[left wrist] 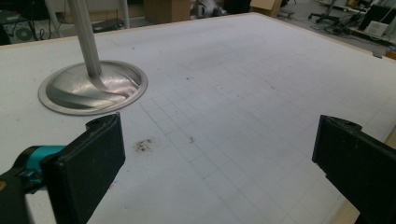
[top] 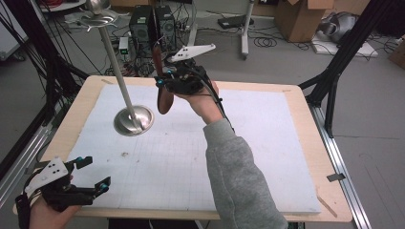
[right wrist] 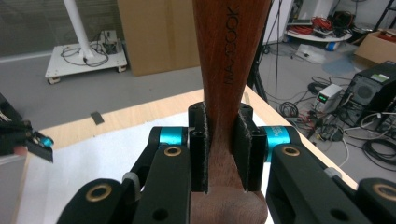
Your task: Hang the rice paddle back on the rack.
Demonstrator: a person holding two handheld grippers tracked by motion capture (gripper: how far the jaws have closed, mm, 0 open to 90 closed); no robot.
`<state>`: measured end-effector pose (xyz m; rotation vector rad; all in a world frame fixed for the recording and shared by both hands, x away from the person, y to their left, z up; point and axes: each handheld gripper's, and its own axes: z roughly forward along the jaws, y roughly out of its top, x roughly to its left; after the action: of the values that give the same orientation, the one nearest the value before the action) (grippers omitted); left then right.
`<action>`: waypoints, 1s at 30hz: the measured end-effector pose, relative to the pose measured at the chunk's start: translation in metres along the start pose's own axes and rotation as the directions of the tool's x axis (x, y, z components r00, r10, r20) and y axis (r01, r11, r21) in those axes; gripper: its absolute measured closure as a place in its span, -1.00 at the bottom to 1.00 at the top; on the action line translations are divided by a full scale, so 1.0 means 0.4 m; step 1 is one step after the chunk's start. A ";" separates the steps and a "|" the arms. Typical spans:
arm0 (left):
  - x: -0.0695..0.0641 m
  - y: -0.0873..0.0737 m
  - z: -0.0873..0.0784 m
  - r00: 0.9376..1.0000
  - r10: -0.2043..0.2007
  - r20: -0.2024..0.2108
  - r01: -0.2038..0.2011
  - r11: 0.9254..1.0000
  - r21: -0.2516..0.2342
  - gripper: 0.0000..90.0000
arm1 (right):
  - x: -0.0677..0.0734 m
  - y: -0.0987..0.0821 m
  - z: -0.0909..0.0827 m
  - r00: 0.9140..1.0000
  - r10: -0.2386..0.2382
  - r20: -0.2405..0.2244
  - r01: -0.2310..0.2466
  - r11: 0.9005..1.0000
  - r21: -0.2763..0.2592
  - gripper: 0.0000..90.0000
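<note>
My right claw (top: 168, 78) is clamped on a wooden utensil (top: 162, 86), reddish-brown and smooth, with lettering stamped along its handle (right wrist: 232, 51). I hold it up in the air over the far middle of the surface (top: 267, 143), its rounded lower end hanging toward 6 o'clock and its slim handle pointing to 12. In the right gripper view the two black pads pinch the narrow neck of the wood from both sides.

The stamped letters are partly rubbed out, so I cannot read the whole word. The handle's top is cut off by the frame in the right gripper view, and in the high view the claw covers the utensil's middle.

My left claw (top: 93, 174) stands wide with nothing between its pads, low at 7 o'clock near the surface's edge.

The surface is a white gridded mat on a pale wooden board, with a few dark specks (left wrist: 144, 145). A metal stand (top: 134, 119) with a round dished base and a tilted pole sits at 10 o'clock. Beyond lie grey floor, cables, computer towers (top: 153, 24) and cardboard boxes (top: 305, 16)
</note>
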<state>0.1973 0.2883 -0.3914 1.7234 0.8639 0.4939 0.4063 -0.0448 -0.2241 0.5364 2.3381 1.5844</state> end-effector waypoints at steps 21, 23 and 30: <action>-0.001 -0.015 -0.014 0.998 -0.018 -0.061 0.018 1.000 0.004 -0.94 | 0.017 0.054 0.070 0.999 -0.022 0.031 0.022 1.000 -0.008 0.72; -0.003 -0.015 -0.018 0.998 -0.018 -0.065 0.017 1.000 -0.002 -0.94 | 0.017 0.056 0.070 0.999 -0.017 0.038 0.018 1.000 -0.007 0.72; -0.001 -0.015 -0.024 0.998 -0.016 -0.069 0.015 1.000 -0.002 -0.93 | 0.012 0.071 0.082 0.999 0.001 0.054 -0.001 1.000 -0.010 0.72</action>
<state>0.1886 0.2949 -0.3938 1.7054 0.9251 0.5462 0.4201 -0.0060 -0.2099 0.5709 2.2894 1.5618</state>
